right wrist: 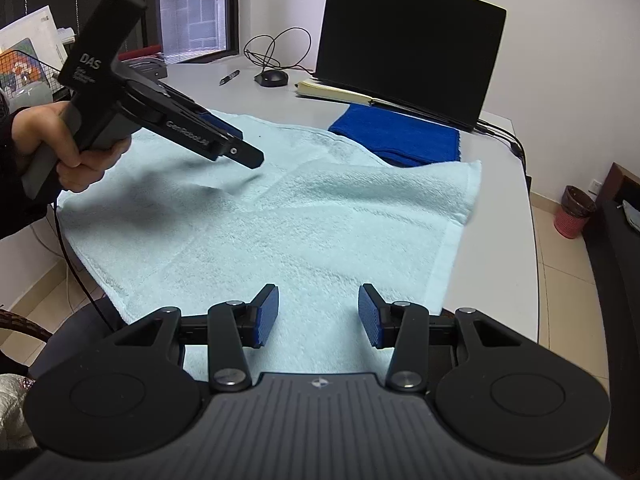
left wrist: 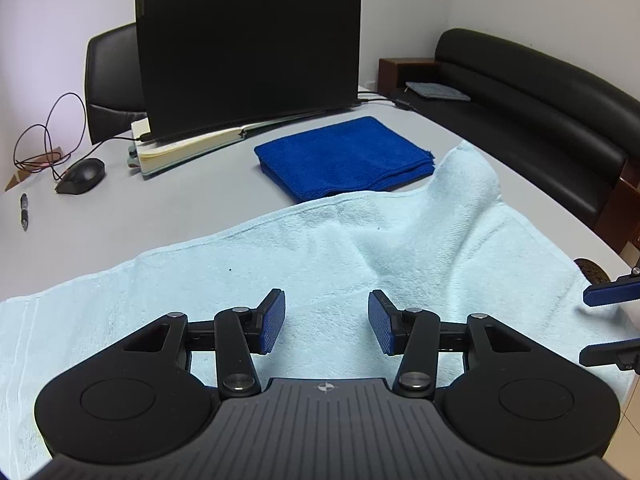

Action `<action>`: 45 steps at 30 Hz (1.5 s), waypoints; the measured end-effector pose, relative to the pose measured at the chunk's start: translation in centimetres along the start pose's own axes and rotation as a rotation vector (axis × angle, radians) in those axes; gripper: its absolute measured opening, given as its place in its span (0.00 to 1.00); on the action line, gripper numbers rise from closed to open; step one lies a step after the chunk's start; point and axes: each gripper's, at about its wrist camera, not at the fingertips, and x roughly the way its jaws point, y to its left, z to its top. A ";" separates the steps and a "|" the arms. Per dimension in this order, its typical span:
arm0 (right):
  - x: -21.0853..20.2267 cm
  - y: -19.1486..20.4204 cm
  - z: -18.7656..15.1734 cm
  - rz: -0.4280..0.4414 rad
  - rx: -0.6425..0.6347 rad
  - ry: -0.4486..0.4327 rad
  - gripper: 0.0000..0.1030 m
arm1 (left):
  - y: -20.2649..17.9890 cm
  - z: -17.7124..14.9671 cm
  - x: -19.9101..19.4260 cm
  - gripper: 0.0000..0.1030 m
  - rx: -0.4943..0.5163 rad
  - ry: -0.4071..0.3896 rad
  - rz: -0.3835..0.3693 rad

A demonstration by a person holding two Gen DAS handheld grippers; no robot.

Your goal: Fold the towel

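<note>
A pale blue towel (left wrist: 320,248) (right wrist: 320,220) lies spread on the grey table, hanging over the near edge. Its right part is lifted into a soft fold with one corner (right wrist: 474,170) turned up toward the dark blue towel. My left gripper (left wrist: 327,320) hovers open just above the pale towel, nothing between its pads. In the right wrist view a hand holds that left gripper (right wrist: 246,152) over the towel's left part, tilted down. My right gripper (right wrist: 319,316) is open over the towel's near edge, empty; it shows as the right gripper (left wrist: 604,324) at the frame's right side.
A folded dark blue towel (left wrist: 344,156) (right wrist: 400,136) lies beyond the pale one. Behind it stand a laptop (left wrist: 248,48) on an open notebook (left wrist: 188,148), a mouse (left wrist: 82,176), a pen (left wrist: 24,210) and cables. A black sofa (left wrist: 532,92) and red bin (right wrist: 574,212) flank the table (right wrist: 504,208).
</note>
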 end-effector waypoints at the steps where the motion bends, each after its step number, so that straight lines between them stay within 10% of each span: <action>1: 0.2 0.1 0.1 0.003 -0.003 0.001 0.44 | 0.1 0.0 0.2 0.48 0.000 0.004 0.004; 27: 0.3 0.3 -0.7 0.003 0.007 0.034 0.49 | 2.3 0.3 2.3 0.50 -0.065 0.032 0.021; 45: -0.6 1.8 2.8 0.004 -0.074 -0.030 0.50 | 4.6 -3.5 -5.9 0.52 -0.152 -0.043 0.075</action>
